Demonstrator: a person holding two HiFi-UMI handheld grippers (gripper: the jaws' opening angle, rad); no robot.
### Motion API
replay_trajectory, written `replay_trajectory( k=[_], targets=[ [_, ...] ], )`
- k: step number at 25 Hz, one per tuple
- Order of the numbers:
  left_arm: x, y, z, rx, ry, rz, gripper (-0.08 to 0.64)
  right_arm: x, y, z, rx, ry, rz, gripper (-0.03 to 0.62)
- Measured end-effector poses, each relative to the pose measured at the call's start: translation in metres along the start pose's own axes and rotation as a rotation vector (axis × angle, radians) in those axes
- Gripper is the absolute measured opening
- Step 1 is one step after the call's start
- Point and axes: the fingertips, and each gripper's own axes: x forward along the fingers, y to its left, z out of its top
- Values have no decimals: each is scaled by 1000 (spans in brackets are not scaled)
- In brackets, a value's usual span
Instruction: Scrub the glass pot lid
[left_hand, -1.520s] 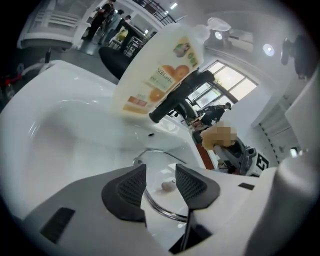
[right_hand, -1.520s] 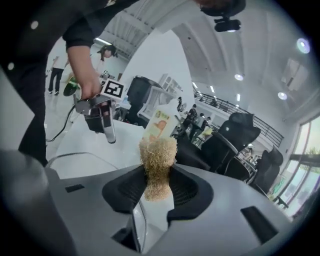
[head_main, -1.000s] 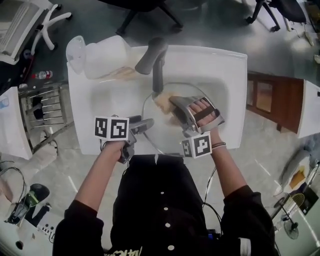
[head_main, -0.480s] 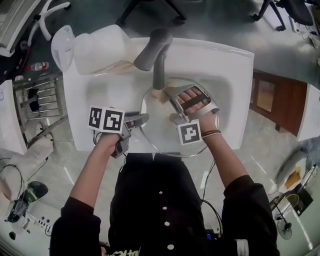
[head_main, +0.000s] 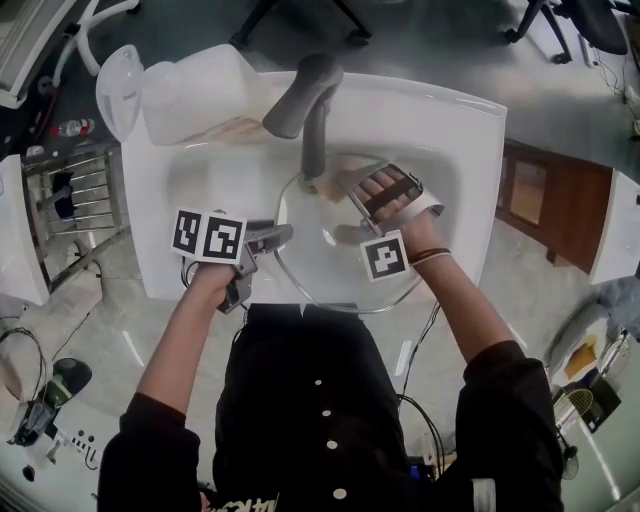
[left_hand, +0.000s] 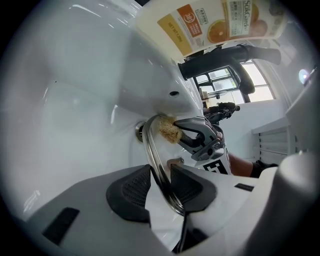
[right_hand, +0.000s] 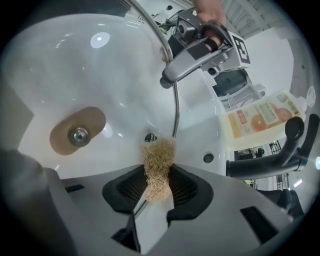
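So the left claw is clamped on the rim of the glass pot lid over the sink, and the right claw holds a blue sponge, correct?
Not quite: the right claw holds a tan fibrous scrubber, not a blue sponge; the right gripper view shows it. The left claw is clamped on the rim of the glass pot lid over the sink.

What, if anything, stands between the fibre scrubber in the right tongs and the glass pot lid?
Nothing visible does. The scrubber, pinched in the right tongs, appears to lie directly against the glass pot lid near its edge. The left tongs clamp the lid's rim on another side.
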Motion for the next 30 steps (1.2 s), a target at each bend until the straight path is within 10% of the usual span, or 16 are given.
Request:
replay_trajectory(
  k=[18,30],
  targets=[
    [0,1,0,48,23,54,146,-42,43,-44,11,15,197,143],
    [-1,0,-1,60,25,61,146,-57,37,-46,-55,42,174,143]
  ],
)
